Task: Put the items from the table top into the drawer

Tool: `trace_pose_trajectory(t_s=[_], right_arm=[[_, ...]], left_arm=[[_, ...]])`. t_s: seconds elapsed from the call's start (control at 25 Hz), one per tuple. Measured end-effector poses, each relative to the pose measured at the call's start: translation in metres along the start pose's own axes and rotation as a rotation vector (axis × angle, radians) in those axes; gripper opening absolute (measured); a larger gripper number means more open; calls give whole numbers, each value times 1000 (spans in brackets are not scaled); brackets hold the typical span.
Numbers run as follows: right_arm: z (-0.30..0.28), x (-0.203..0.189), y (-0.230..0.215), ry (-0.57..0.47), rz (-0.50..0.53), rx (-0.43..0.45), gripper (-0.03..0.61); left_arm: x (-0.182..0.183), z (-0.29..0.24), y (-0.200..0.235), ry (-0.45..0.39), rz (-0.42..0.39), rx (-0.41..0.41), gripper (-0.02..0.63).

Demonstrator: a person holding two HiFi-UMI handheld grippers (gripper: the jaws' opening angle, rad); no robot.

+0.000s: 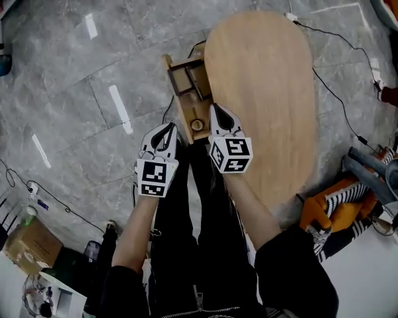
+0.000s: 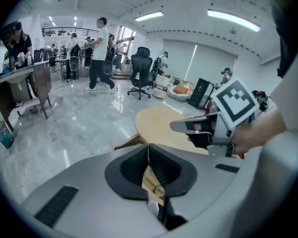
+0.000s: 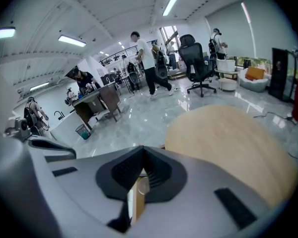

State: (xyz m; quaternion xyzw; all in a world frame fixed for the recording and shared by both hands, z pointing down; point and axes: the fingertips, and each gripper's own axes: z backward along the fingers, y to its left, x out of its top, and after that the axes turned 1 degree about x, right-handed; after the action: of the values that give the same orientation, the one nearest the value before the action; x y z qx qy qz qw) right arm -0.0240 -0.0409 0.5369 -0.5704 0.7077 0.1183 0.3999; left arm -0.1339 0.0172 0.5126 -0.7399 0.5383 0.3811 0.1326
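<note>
The oval wooden table top (image 1: 265, 91) shows no loose items on it. A wooden drawer (image 1: 188, 83) juts out at its left edge, its inside visible from above, with a round knob (image 1: 197, 124) on the front facing me. My left gripper (image 1: 166, 132) hovers just left of that front, its jaws together and nothing between them. My right gripper (image 1: 217, 111) hangs above the table edge right of the knob, also shut and empty. In the left gripper view the jaw tips (image 2: 149, 148) meet above the knob (image 2: 159, 190). In the right gripper view the right gripper (image 3: 141, 150) is shut, with the knob (image 3: 141, 185) below it.
Grey tiled floor surrounds the table, with a black cable (image 1: 338, 98) trailing at the right. Orange and striped things (image 1: 331, 207) lie lower right, a cardboard box (image 1: 30, 244) lower left. People, desks and an office chair (image 2: 140, 68) stand far back.
</note>
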Motion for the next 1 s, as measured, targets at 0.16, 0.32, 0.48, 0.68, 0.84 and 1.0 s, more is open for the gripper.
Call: trace_pose_trajectory(t_s=[0.16,0.32,0.48,0.68,0.84,1.0], right_arm=[[54,33,2,-99,31,-41,9],[102,67,11,-211,51,-82,9],[130,85,15,-257,106,-102,8],[150,94,11,-263,96,-124,8],[174,105,-4,-288,100,-156,8],[181,108,-8,-297,110,-174,8]], left_arm=[[37,2,-15,-50,-26,-30,19],[67,4,-31,-98,-55,-68,20],[88,4,-50,-128,-84,-105,20],[106,10,-65,-141,-114,-131,20],[119,14,-83,-153,-125,-147,19],[118,9,-88,-144,-146,-162,19]])
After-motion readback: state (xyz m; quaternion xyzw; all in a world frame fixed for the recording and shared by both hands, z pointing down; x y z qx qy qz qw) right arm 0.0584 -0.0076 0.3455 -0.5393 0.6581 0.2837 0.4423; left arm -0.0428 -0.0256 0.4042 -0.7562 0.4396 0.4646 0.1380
